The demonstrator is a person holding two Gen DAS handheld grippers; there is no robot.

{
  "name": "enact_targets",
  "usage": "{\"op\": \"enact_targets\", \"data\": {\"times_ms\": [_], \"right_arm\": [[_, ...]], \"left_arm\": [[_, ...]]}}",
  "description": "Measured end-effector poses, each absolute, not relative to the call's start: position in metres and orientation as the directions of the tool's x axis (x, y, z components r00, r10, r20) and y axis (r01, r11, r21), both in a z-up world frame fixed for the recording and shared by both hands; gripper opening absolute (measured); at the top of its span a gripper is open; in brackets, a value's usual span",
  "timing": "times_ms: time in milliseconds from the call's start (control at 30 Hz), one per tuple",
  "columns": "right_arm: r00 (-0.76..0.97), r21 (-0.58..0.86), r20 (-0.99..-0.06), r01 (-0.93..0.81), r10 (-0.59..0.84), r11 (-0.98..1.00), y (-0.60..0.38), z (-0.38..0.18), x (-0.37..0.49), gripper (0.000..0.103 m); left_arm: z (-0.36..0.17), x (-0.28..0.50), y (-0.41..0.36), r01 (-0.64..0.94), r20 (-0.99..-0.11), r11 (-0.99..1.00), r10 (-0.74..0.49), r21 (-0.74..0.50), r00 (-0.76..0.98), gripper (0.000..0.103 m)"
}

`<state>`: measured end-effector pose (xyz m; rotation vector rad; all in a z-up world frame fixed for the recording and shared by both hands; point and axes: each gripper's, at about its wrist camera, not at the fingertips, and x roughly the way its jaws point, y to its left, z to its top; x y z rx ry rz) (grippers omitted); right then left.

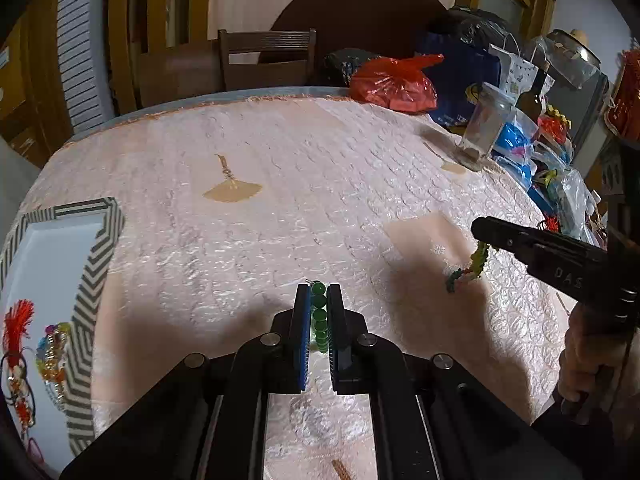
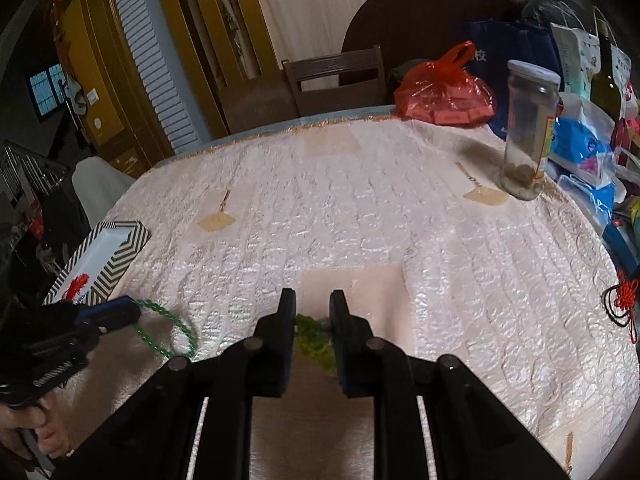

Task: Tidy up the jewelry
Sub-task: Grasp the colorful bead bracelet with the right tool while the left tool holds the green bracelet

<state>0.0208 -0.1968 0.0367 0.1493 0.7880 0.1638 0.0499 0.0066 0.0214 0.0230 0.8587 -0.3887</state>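
Observation:
My left gripper (image 1: 319, 292) is shut on a green bead bracelet (image 1: 319, 318), held just above the tablecloth; the right wrist view shows it (image 2: 132, 312) with the bracelet's loop (image 2: 176, 332) hanging from it. My right gripper (image 2: 313, 300) is shut on a yellow-green beaded piece (image 2: 314, 340); the left wrist view shows it (image 1: 480, 232) lifting that piece (image 1: 474, 262), whose lower end touches the cloth. A chevron-rimmed white tray (image 1: 92, 264) at the left holds a red tassel (image 1: 16, 326) and colourful jewelry (image 1: 52, 350).
The round table has a pink textured cloth (image 1: 280, 184). A glass jar (image 2: 528, 128), a red plastic bag (image 2: 444, 92), a dark bottle (image 2: 606, 76) and piled bags crowd the far right. A red knot ornament (image 2: 624, 300) lies at the right edge. A chair (image 1: 266, 60) stands behind.

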Motion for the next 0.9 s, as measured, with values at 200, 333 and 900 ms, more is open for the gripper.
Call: {"op": "enact_targets", "data": {"times_ms": [200,333,900], "right_arm": [[0.69,0.188,-0.695,-0.097,0.202,0.977,-0.187,0.043,0.019,0.017],[0.671,0.191,-0.713,-0.096,0.205,0.977,-0.179,0.045,0.016,0.017],[0.629,0.134,-0.76,-0.099,0.166,0.986,-0.148,0.052,-0.008,0.017]], "left_arm": [[0.033,0.043,0.015,0.318,-0.742,0.94,-0.3,-0.122,0.6,0.033],[0.042,0.035,0.02,0.3,-0.742,0.948,-0.279,-0.11,0.609,0.033],[0.038,0.014,0.045,0.217,-0.782,0.974,-0.191,-0.073,0.593,0.033]]}}
